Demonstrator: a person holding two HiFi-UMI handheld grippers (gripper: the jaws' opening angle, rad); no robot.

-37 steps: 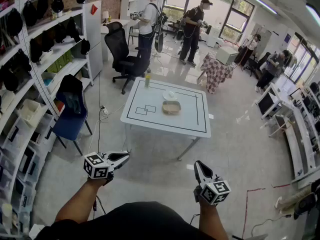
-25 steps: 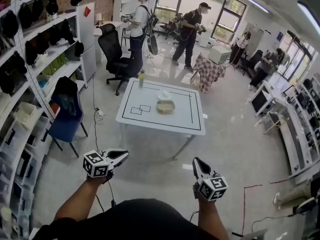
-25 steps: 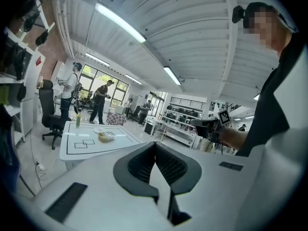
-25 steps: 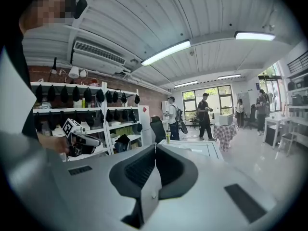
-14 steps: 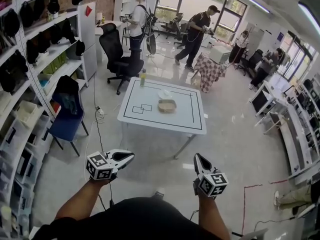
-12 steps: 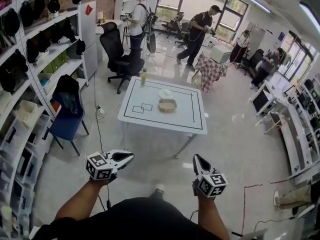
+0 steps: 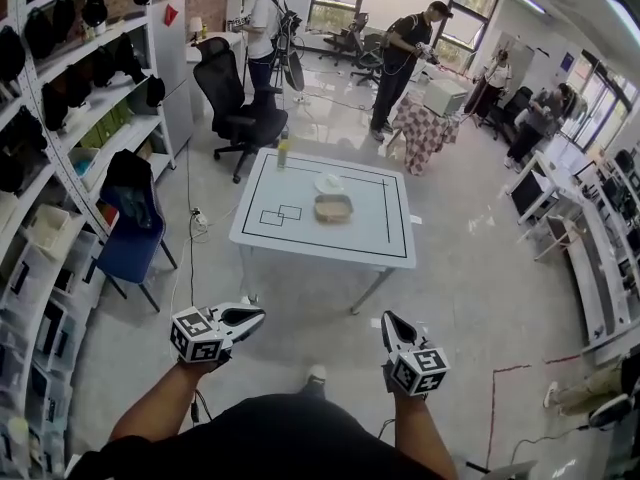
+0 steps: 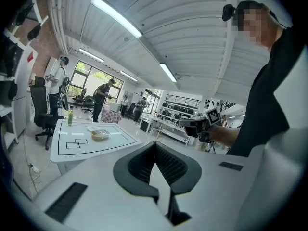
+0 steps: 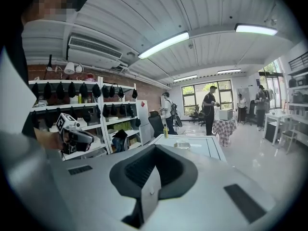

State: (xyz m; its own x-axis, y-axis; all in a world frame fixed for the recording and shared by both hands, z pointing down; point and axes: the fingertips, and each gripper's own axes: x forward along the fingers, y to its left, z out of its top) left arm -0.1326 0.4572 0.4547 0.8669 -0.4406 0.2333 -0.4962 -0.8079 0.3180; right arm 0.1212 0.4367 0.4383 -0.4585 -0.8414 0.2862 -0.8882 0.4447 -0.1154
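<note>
Since a second ago a pale shoe (image 7: 315, 373) has come into view on the floor between my two tools, and the person in black (image 7: 400, 53) at the far windows has changed stance; the tools themselves have barely shifted. On my left, the left hand-held gripper (image 7: 258, 314) hangs over the grey floor with its jaws pressed together and nothing between them, as its own view confirms (image 8: 155, 146). My right hand-held gripper (image 7: 385, 320) is the same, jaws closed on nothing (image 9: 155, 148), also over bare floor. Both point toward the white square tabletop with black border lines (image 7: 370, 233), which stands well apart from them. On it lies a shallow tan rectangular tray (image 7: 333, 207) near the middle, with a small white round dish (image 7: 329, 183) just beyond it. A slim yellow-green bottle (image 7: 282, 152) stands upright at the far left corner. Two small black outlined rectangles (image 7: 278, 214) are drawn left of the tray. Behind the tabletop stands a black office chair (image 7: 232, 98); a blue chair (image 7: 135, 223) sits beside the white shelf rack (image 7: 60, 118).
</note>
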